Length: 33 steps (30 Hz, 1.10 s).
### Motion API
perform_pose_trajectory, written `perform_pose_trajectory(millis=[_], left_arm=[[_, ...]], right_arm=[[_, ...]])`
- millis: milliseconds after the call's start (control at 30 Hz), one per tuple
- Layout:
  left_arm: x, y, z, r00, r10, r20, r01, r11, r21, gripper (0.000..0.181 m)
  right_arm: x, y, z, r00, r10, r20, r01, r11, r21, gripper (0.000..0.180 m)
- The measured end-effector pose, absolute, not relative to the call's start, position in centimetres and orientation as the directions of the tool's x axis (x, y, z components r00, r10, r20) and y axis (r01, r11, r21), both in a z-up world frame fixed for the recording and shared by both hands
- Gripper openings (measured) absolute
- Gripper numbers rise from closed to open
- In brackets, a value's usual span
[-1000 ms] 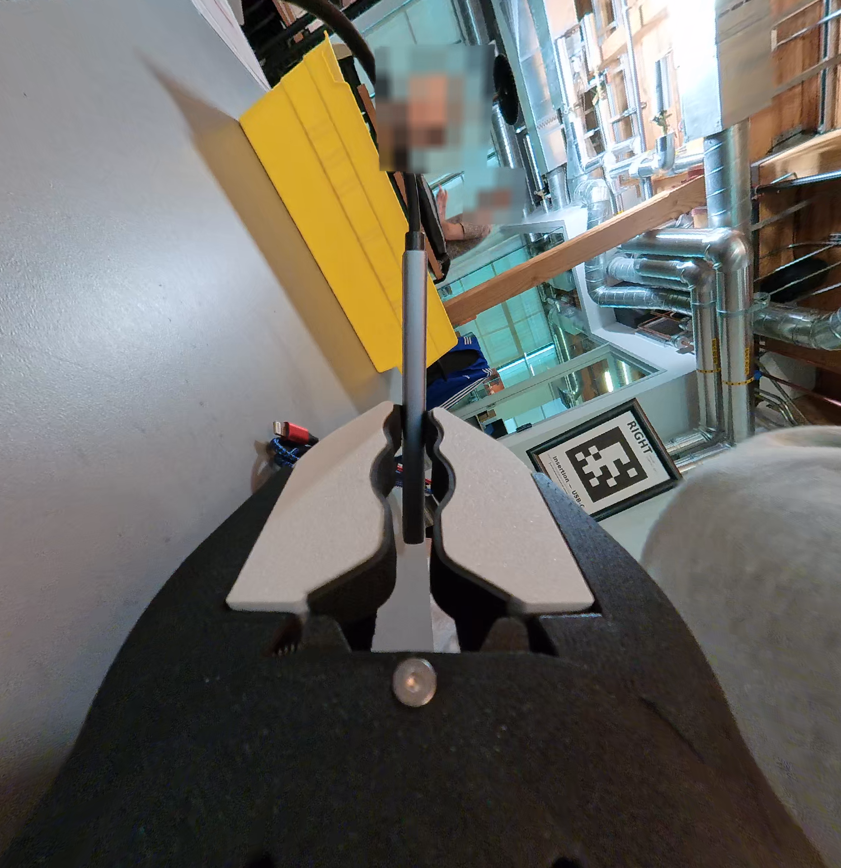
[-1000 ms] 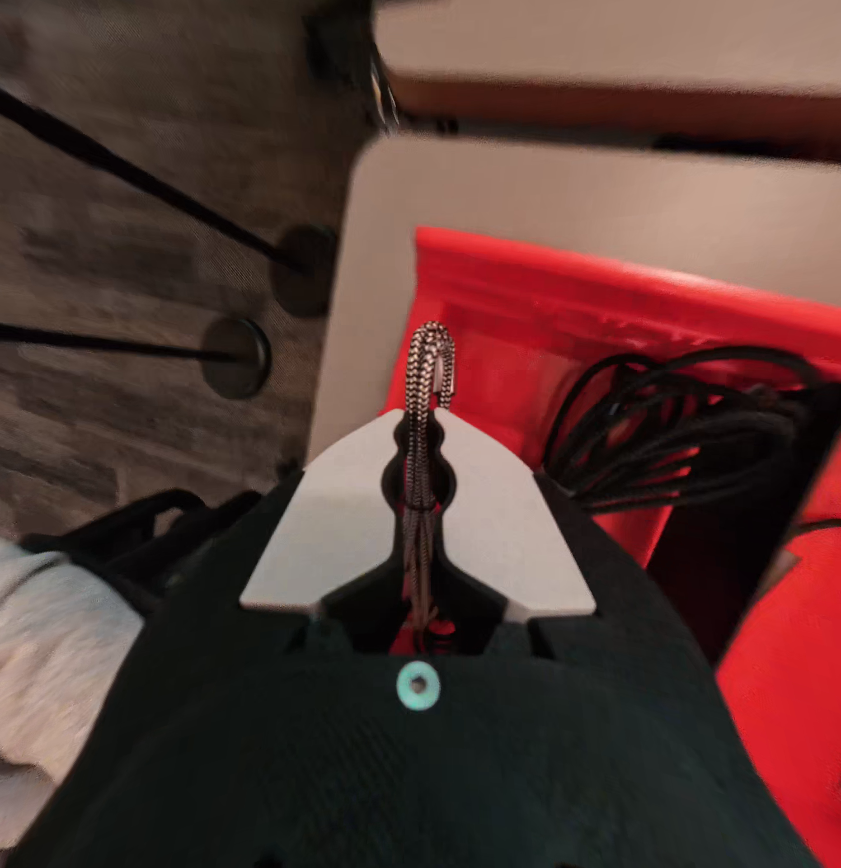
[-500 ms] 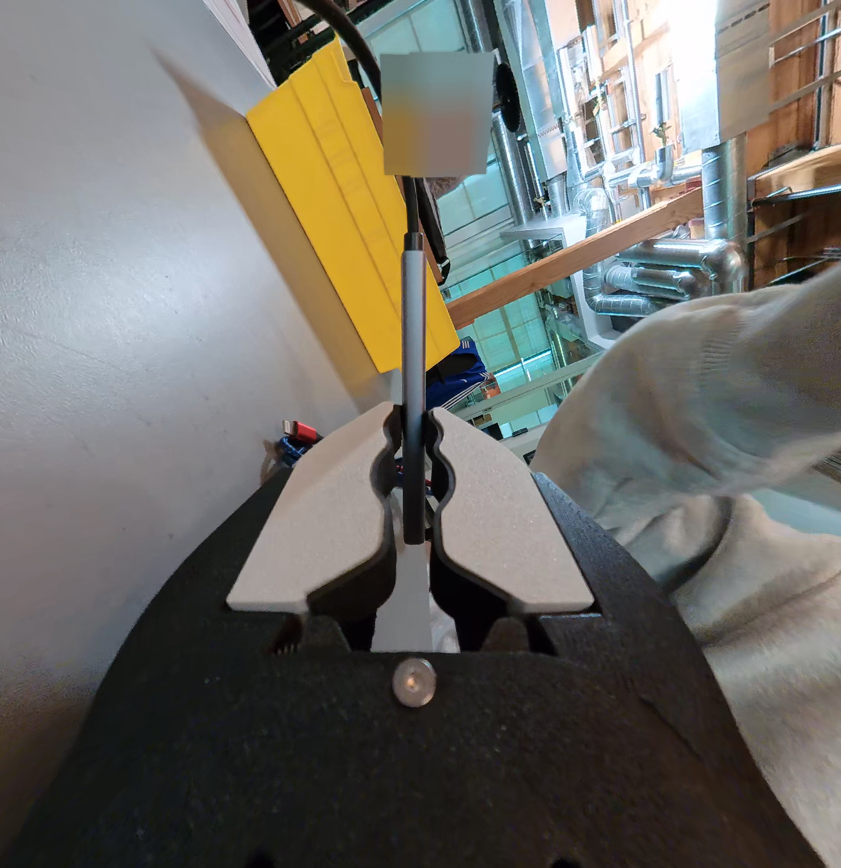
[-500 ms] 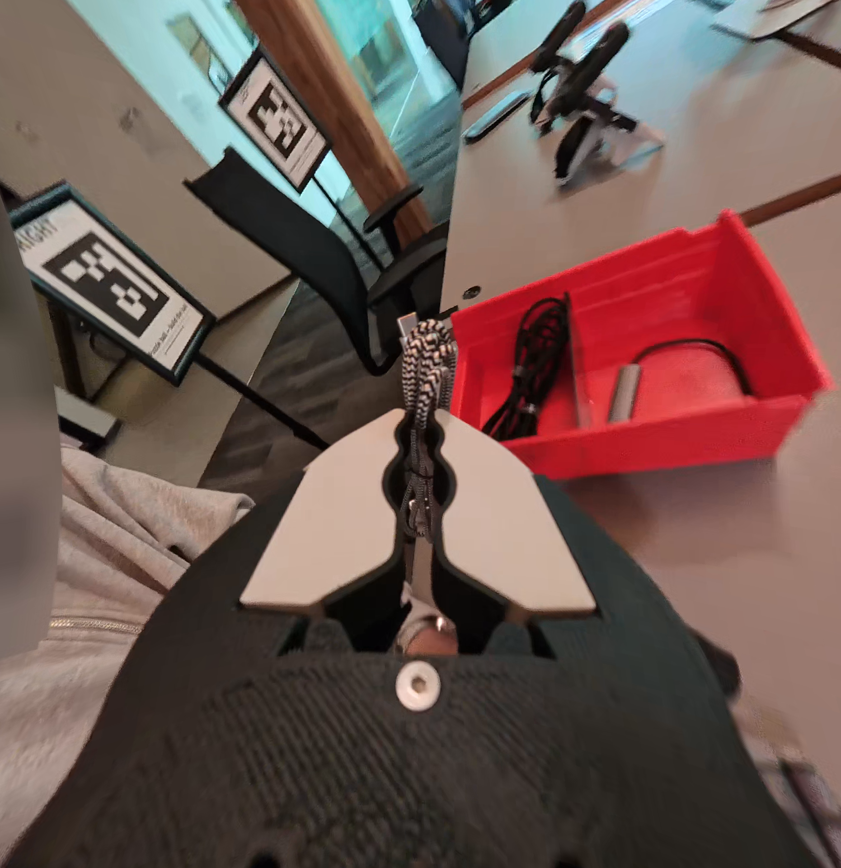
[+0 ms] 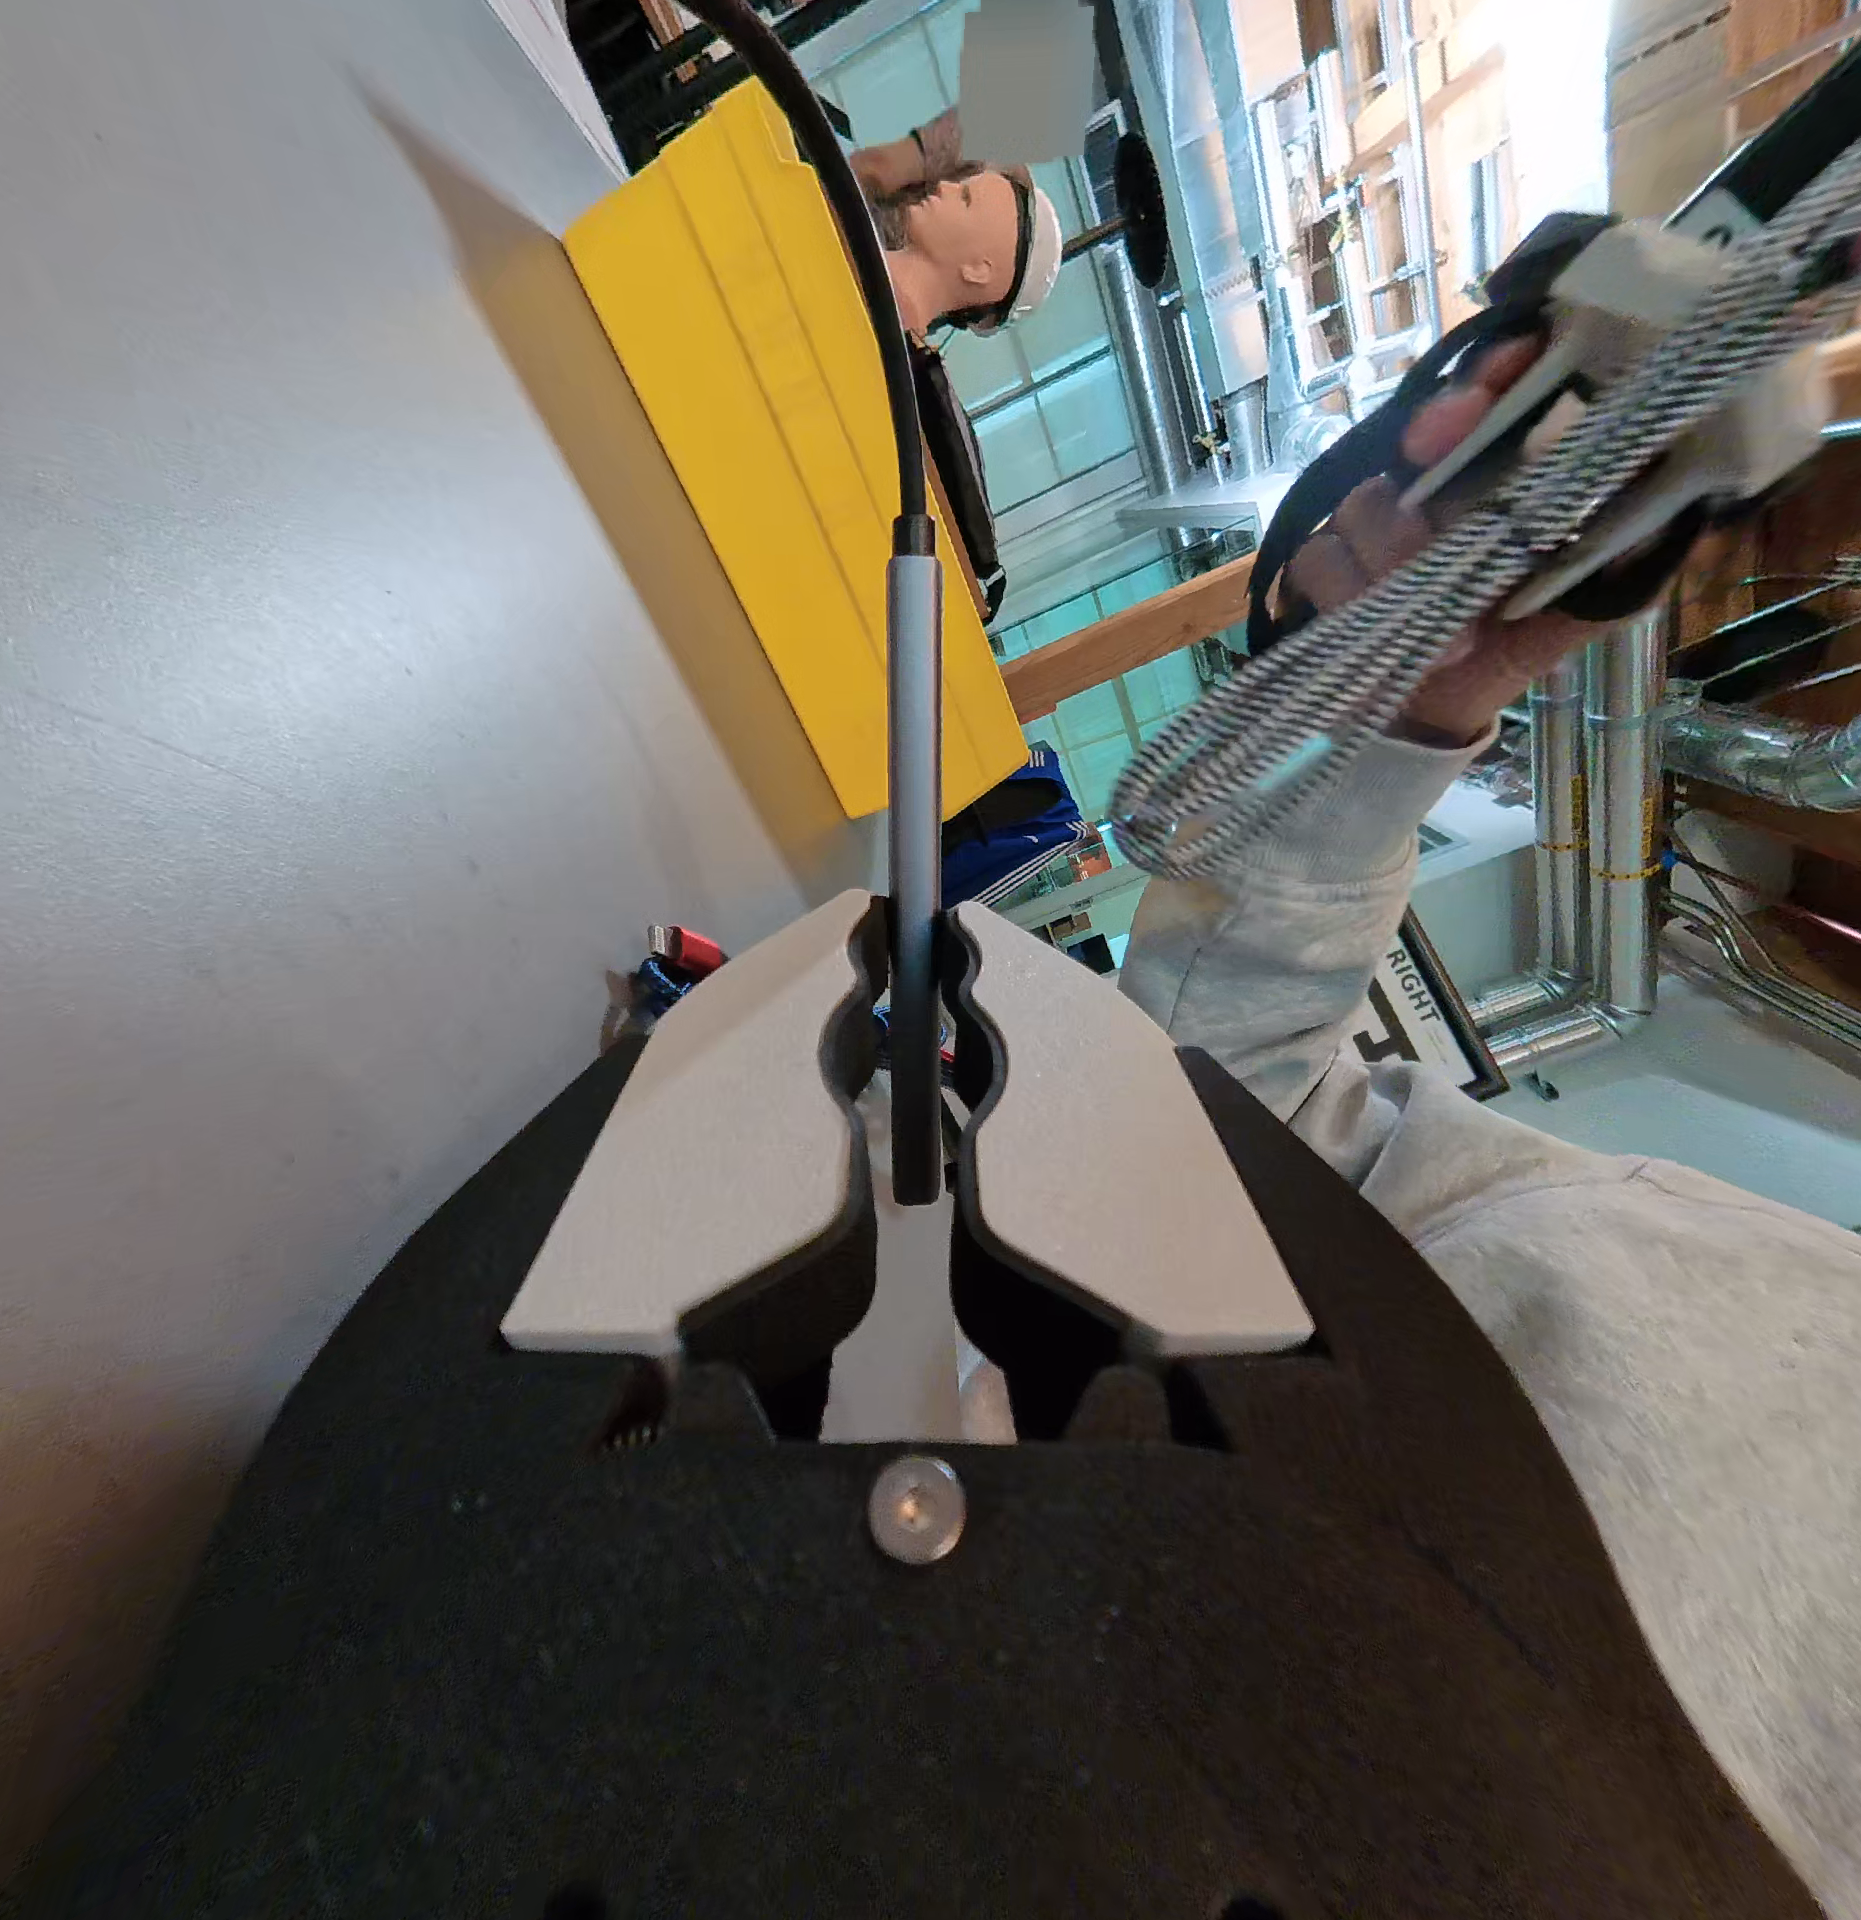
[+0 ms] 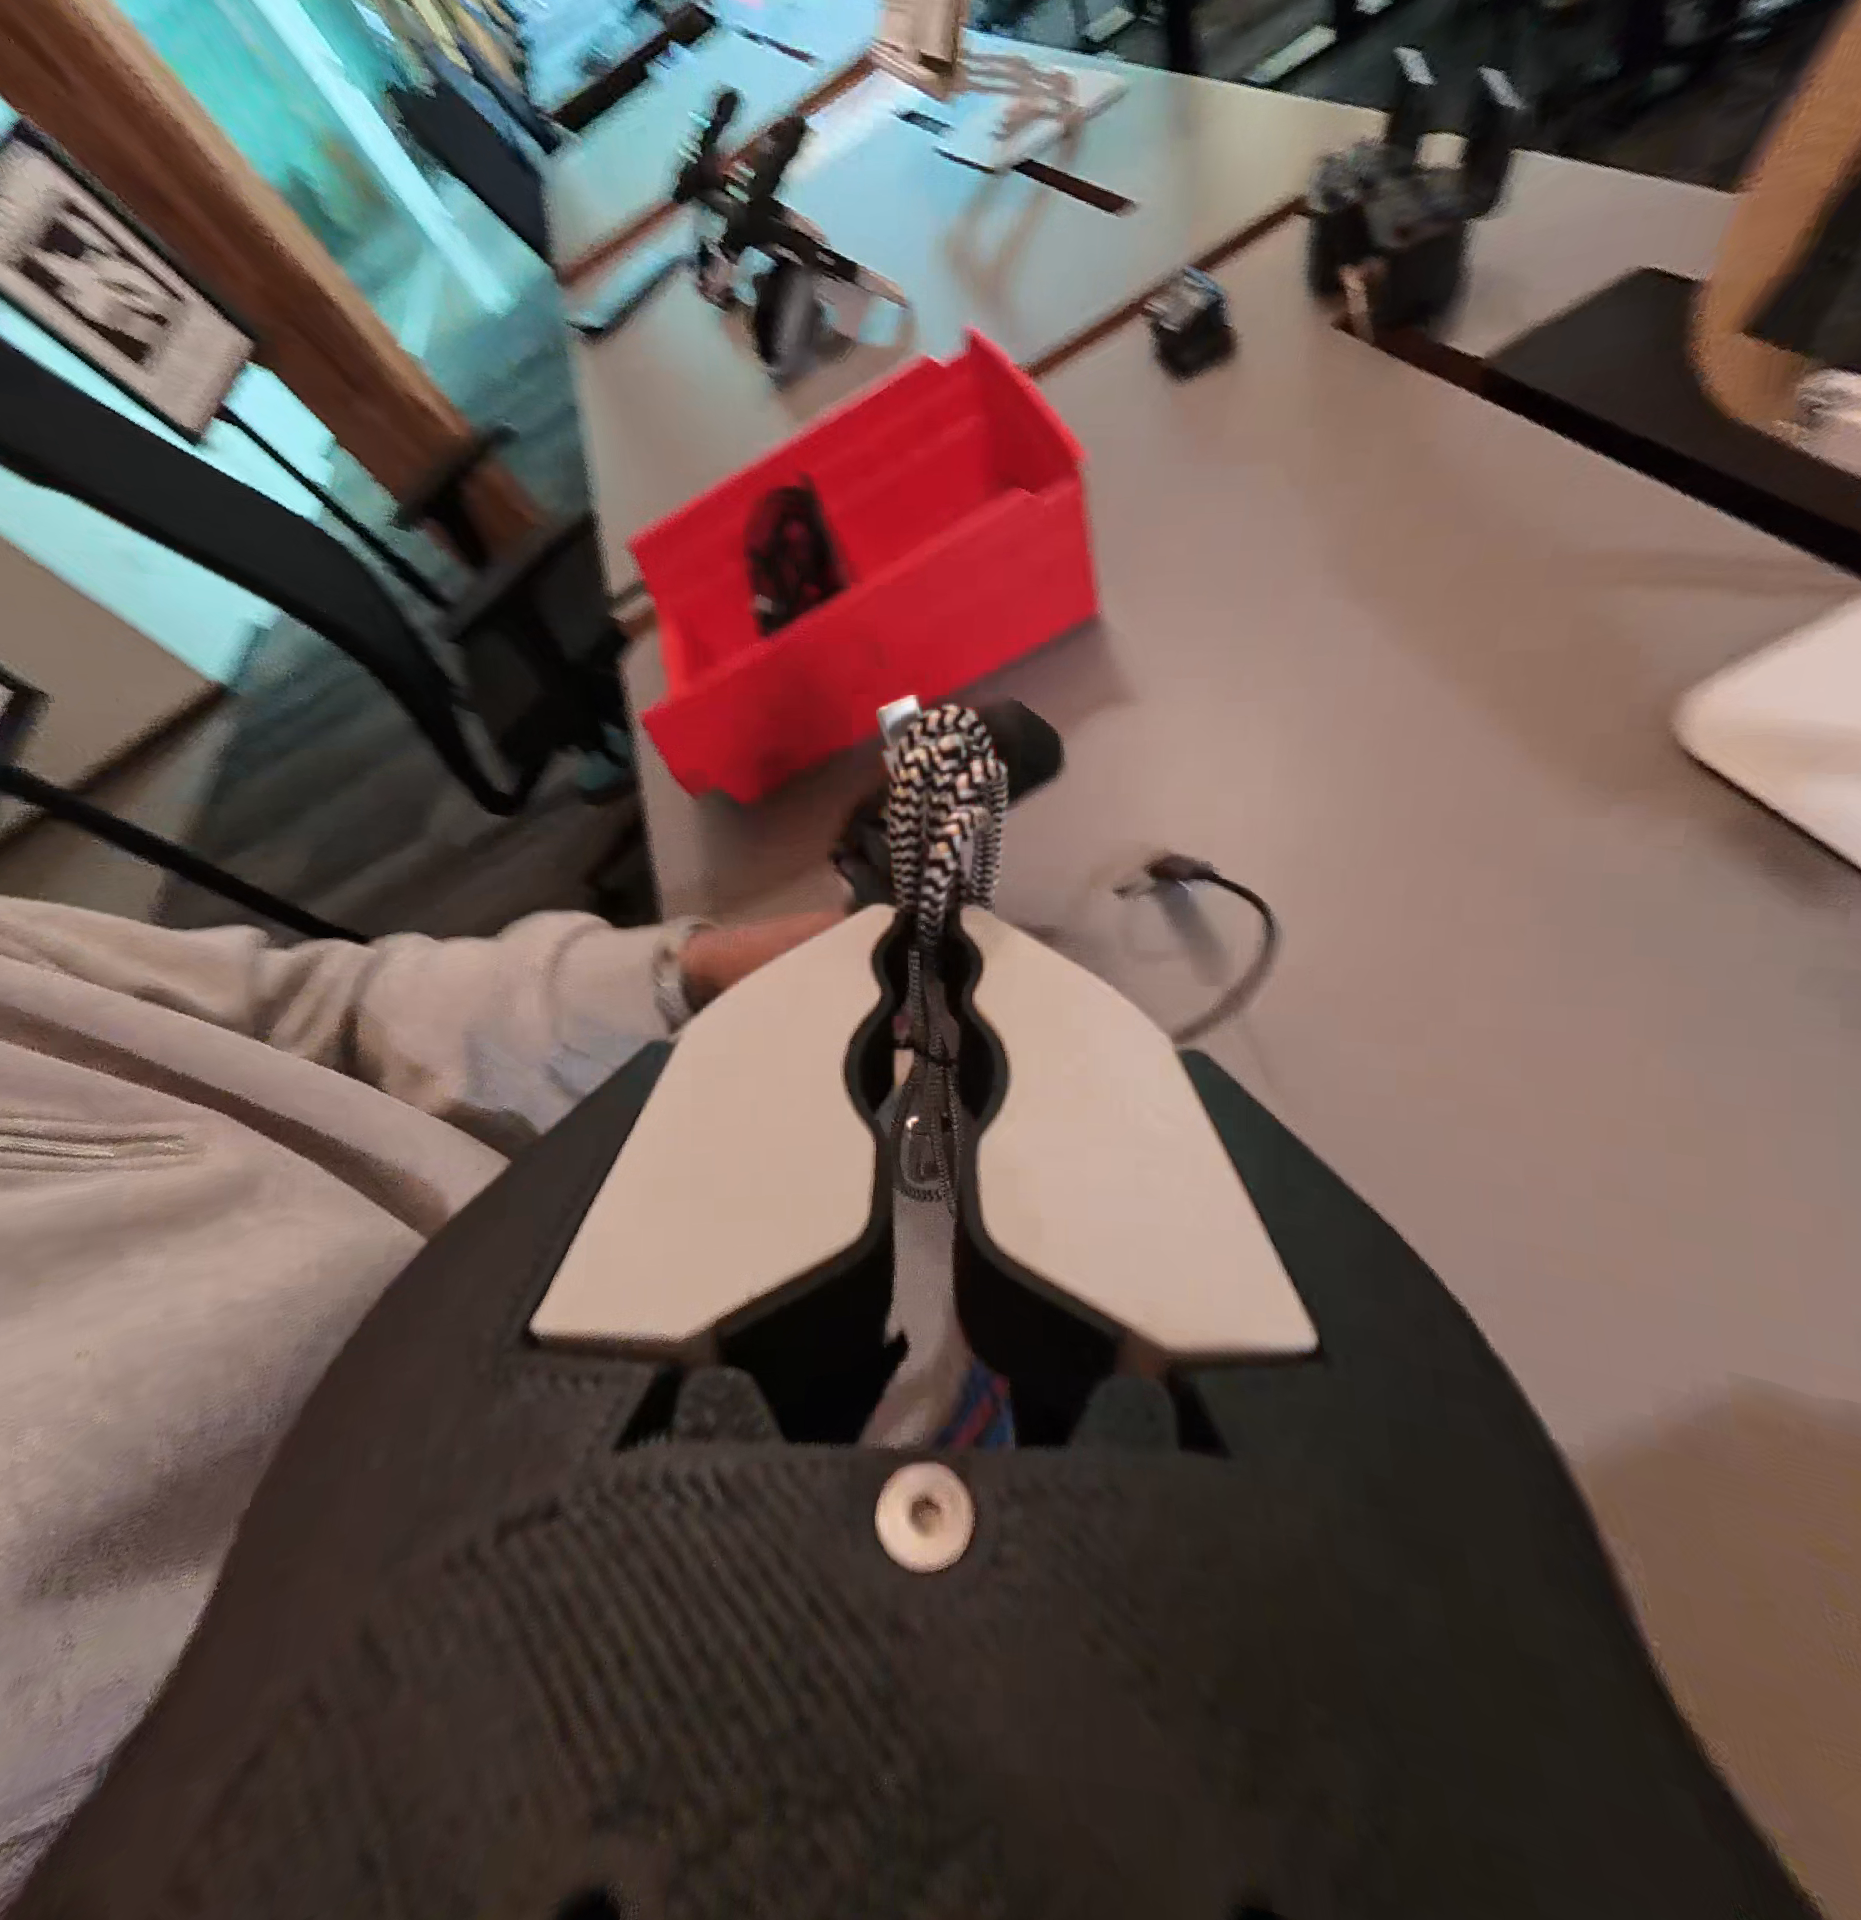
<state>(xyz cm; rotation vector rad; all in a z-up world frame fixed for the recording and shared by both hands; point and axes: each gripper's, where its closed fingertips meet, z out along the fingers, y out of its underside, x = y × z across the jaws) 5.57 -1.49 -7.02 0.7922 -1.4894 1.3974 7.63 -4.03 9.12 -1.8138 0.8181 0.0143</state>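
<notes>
Left gripper (image 5: 913, 914), pale grey fingers on a black body: jaws closed narrow on a slim grey metal adapter stick (image 5: 913, 748) standing straight up between the tips, lower end dark and seated in the scalloped gap. A black round cable (image 5: 872, 260) leaves its top and arcs up and left out of frame. Just behind the left fingertip, a red connector plug (image 5: 685, 943) with a blue braided lead lies on the grey-white tabletop (image 5: 230, 727). Farther back, a yellow plastic bin (image 5: 780, 416) sits on the same surface.

Only the left wrist view shows the right gripper from outside, upper right, blurred, with the person's hand (image 5: 1425, 582) and light grey sleeve (image 5: 1300, 956) around it. A black-and-white braided cable bundle (image 5: 1373, 665) sticks out toward the adapter stick but stays apart from it. A framed black-and-white marker board (image 5: 1425, 1029) sits partly hidden behind the sleeve.

Right gripper (image 6: 931, 914), same build: jaws pinched shut on the folded braided bundle (image 6: 941, 800), loops poking above the tips, a white plug end at the top. Only this view shows the red plastic bin (image 6: 905, 582) farther off on the grey table (image 6: 1425, 727), with black coiled cable (image 6: 791, 551) in its left compartment; right compartment contents cannot be told. Between gripper and bin, the other arm's sleeve (image 6: 469, 997) reaches in from the left; the left gripper there is mostly hidden. A loose black cable with a plug (image 6: 1217, 914) lies on the table just right of the tips. Black office chair (image 6: 386, 582) at the table's left edge. Background blurred.
</notes>
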Motion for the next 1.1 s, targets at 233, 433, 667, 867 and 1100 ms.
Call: perform_pose_trajectory(millis=[233, 433, 667, 867, 1100], left_arm=[[5.6, -1.5, -7.0, -0.371, 0.131, 0.919, -0.909, 0.151, -0.388, 0.009], [5.6, -1.5, -7.1, -0.371, 0.129, 0.92, -0.91, 0.15, -0.388, 0.009], [5.5, -1.4, -7.1, -0.363, 0.132, 0.922, -0.912, 0.151, -0.381, 0.009], [5.6, -1.4, -7.1, -0.362, 0.13, 0.923, -0.913, 0.15, -0.38, 0.009], [5.6, -1.4, -7.1, -0.359, 0.132, 0.924, -0.914, 0.151, -0.377, 0.009]], right_arm=[[6.5, -10.8, 4.1, 0.654, -0.754, -0.057, -0.588, -0.459, -0.666, 0.006], [4.5, -8.5, -3.9, 0.711, -0.701, -0.052, -0.622, -0.592, -0.512, 0.006], [3.5, -5.9, -7.9, 0.716, -0.691, -0.099, -0.616, -0.559, -0.555, 0.006], [3.1, -6.9, -10.1, 0.678, -0.721, -0.143, -0.663, -0.516, -0.543, 0.008], [3.8, -7.3, -8.0, 0.634, -0.732, -0.251, -0.67, -0.356, -0.652, 0.034]])
